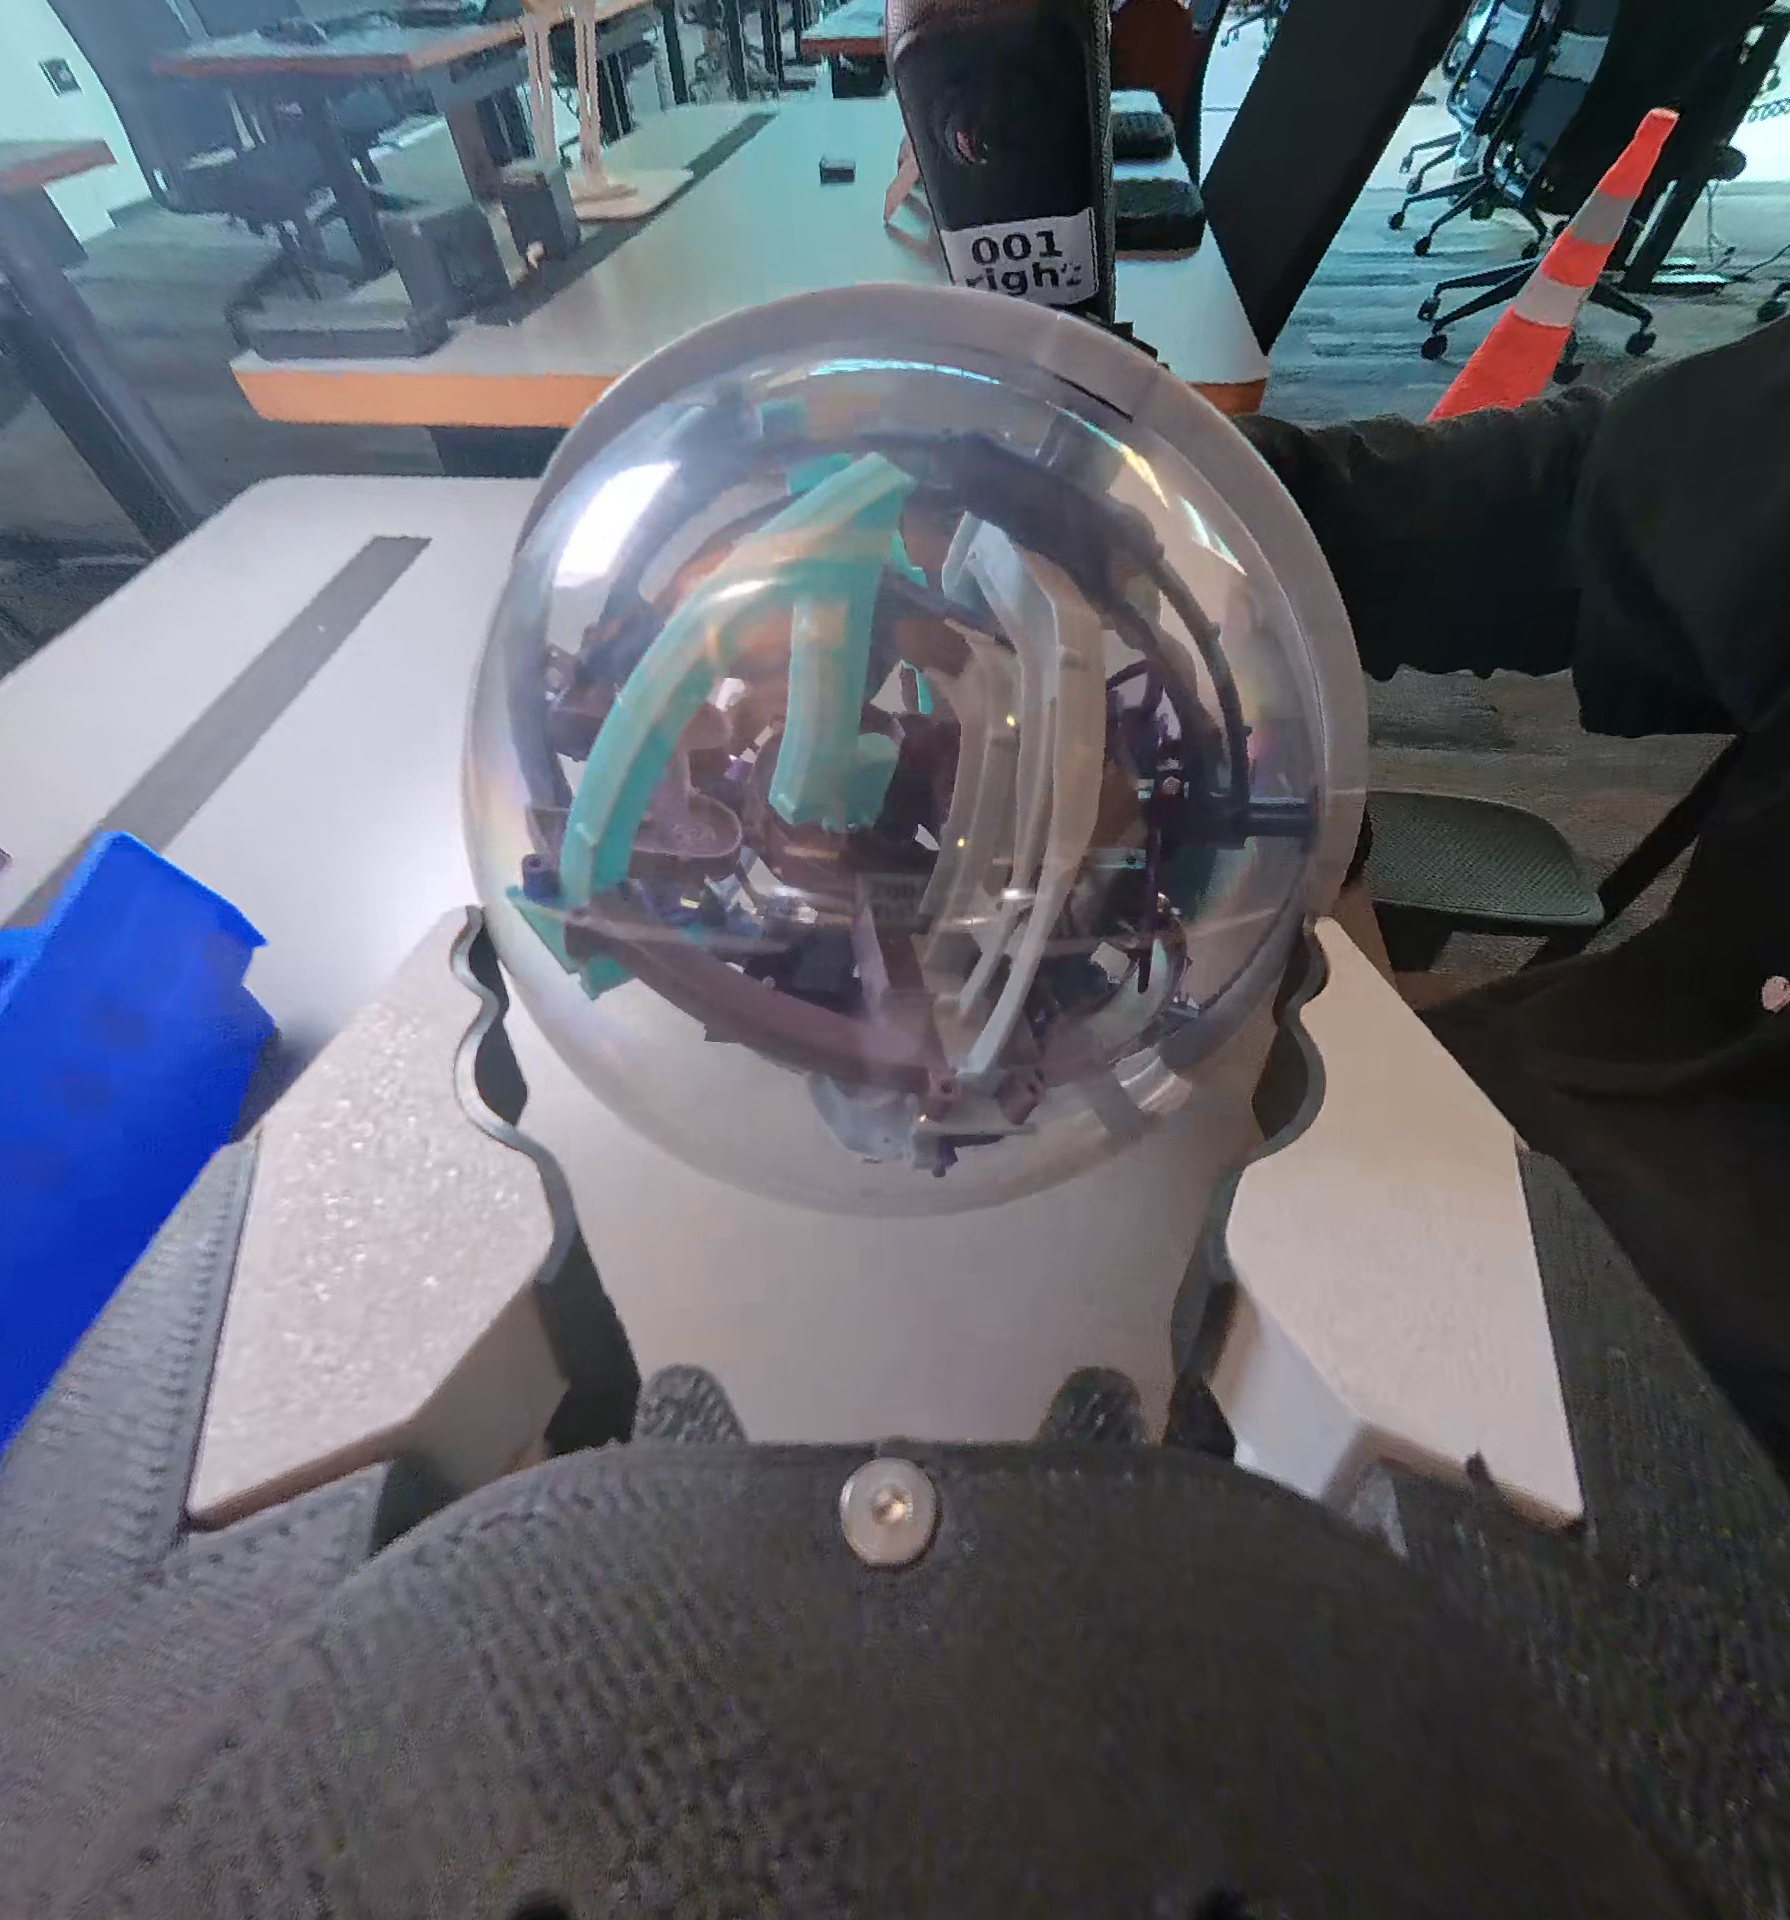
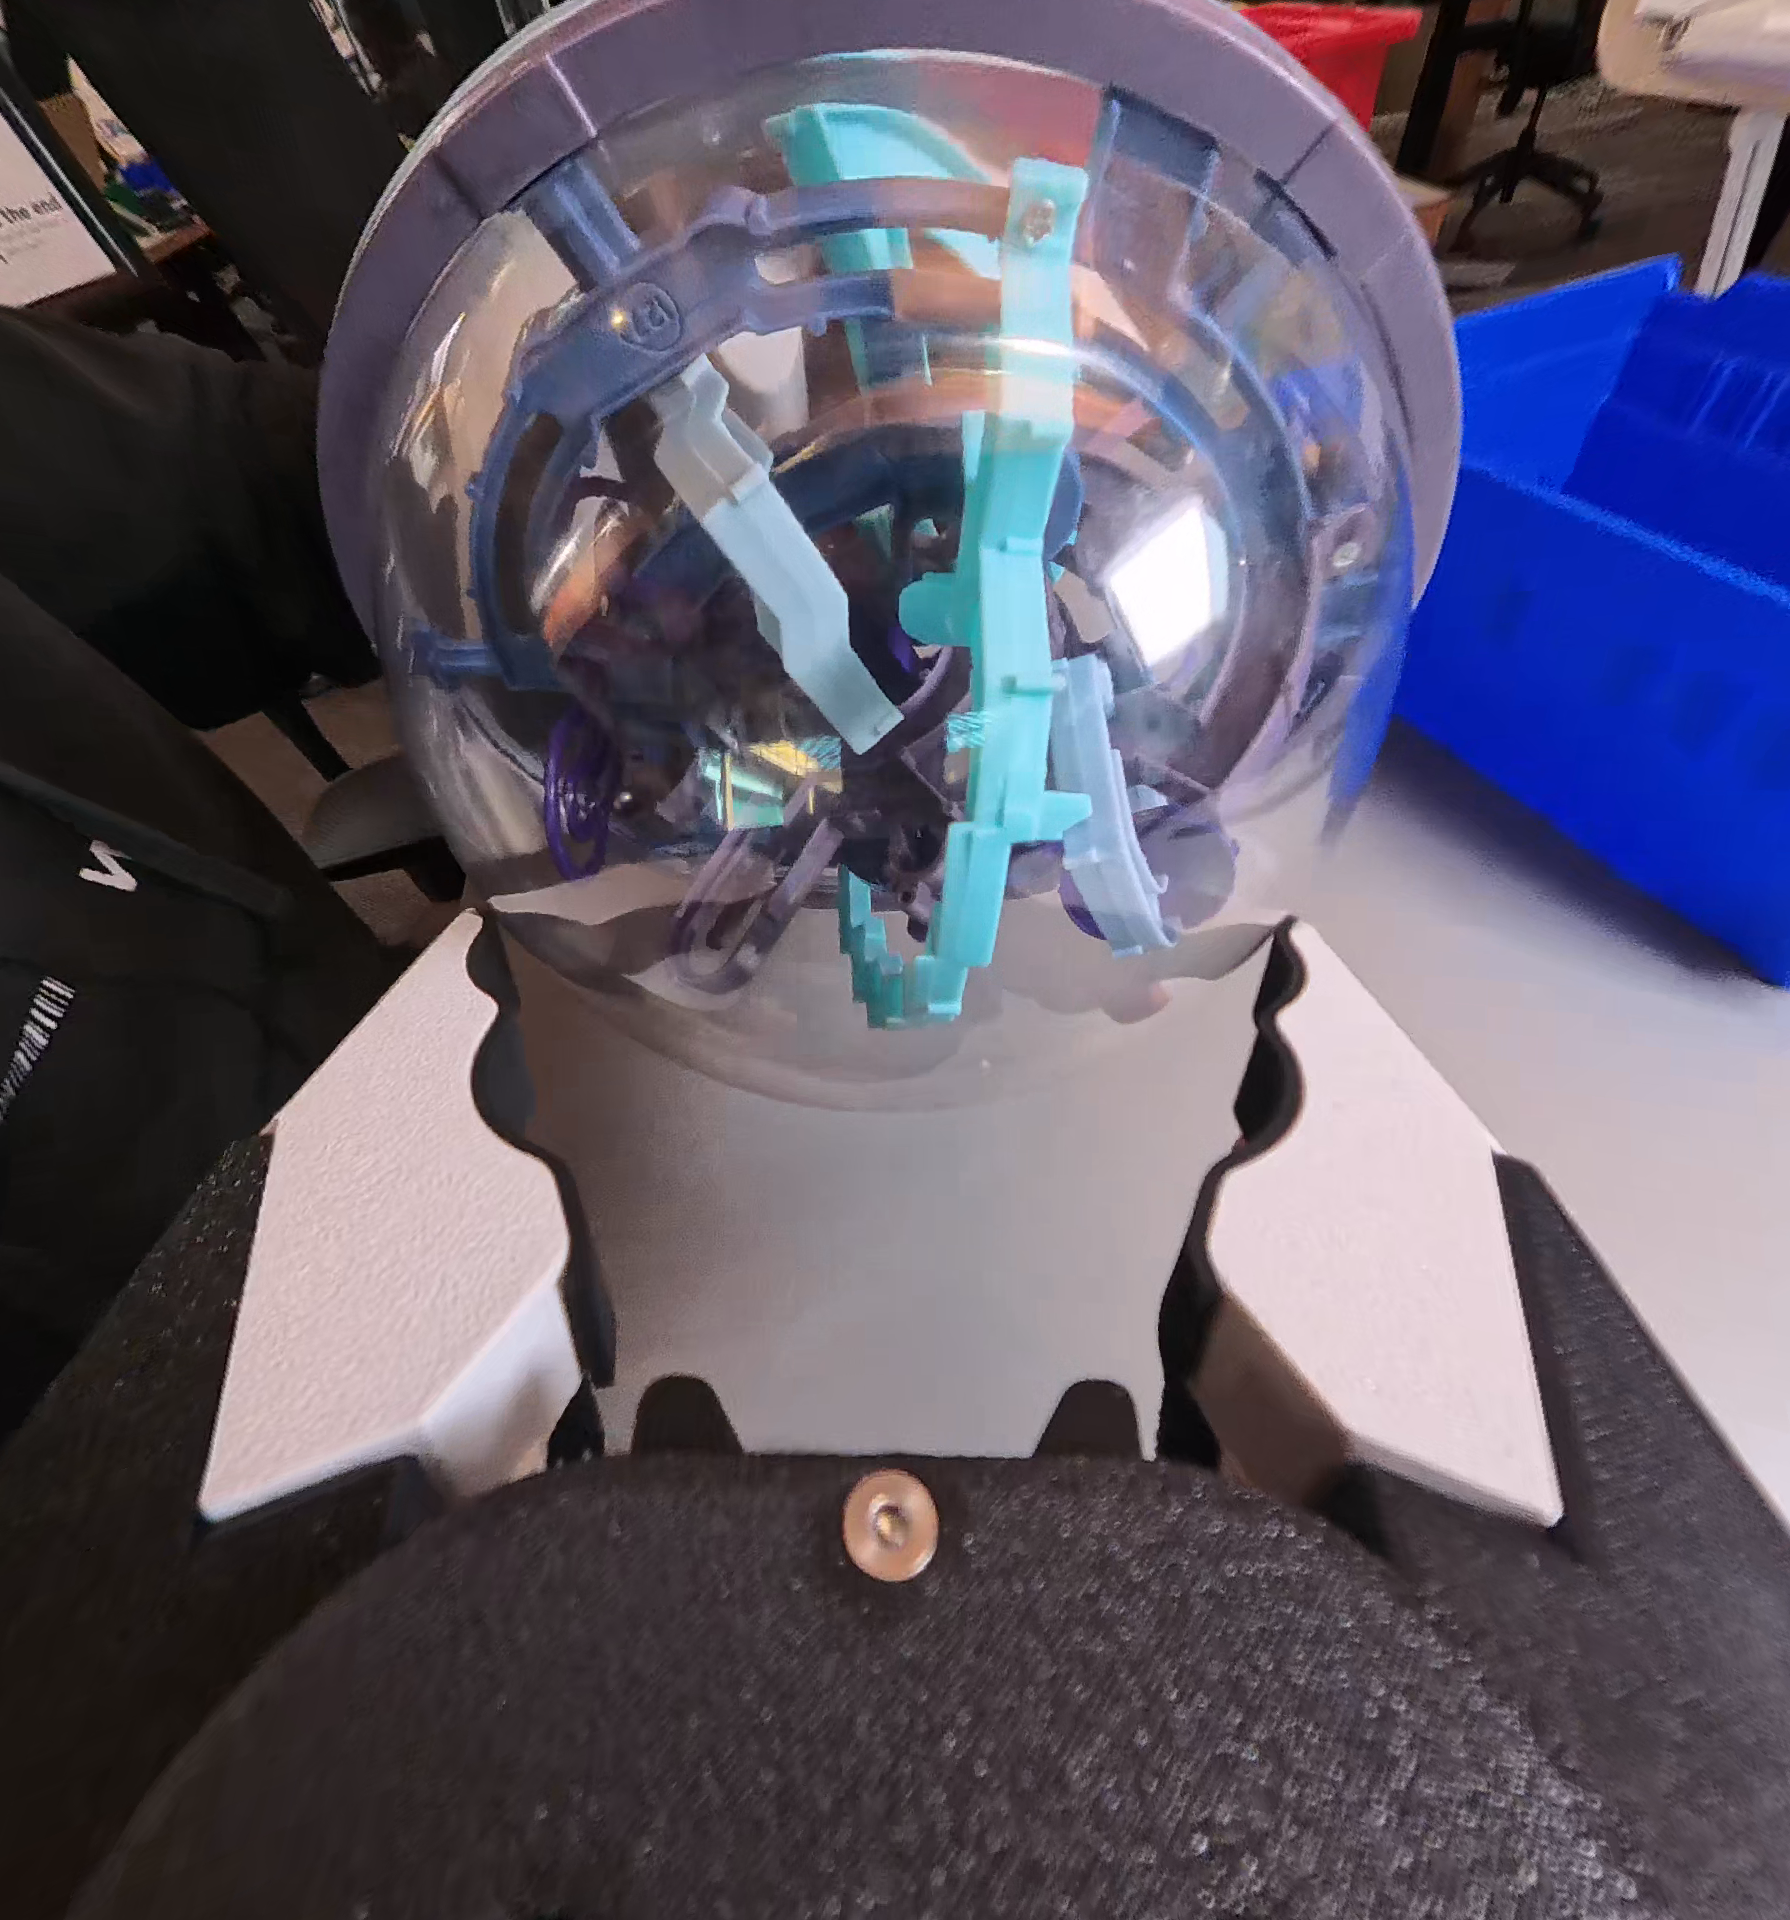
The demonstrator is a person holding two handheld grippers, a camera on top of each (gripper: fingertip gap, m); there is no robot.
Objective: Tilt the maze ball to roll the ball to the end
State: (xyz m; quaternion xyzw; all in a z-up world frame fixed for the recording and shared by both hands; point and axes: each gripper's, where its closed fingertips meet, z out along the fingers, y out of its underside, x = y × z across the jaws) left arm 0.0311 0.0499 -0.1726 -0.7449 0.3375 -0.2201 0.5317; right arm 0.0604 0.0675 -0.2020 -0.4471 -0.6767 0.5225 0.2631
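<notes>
While the blue bin [image 2: 1649, 623] is sitting beside it, we're clamping the maze ball [image 1: 912, 748] w/ both grippers, left gripper [image 1: 896, 935] & right gripper [image 2: 886, 940], fingers spread wide.

— What does the maze ball [image 1: 912, 748] look like?

— A clear plastic sphere with a grey band around its middle. Inside run curved teal, pale grey, brown and purple tracks, tangled together.

— How is it posed?

— Raised off the tabletop [image 1: 278, 665], the band tilted off level. It sits between the white fingers [image 1: 371, 1164] of the left tool [image 1: 896, 935], and from the other side between those of the right tool [image 2: 886, 935], the fingertips of both against its lower shell.

— And the small ball?

— A tiny metal bead [image 2: 628, 802] beside a purple coil, low inside.
</notes>
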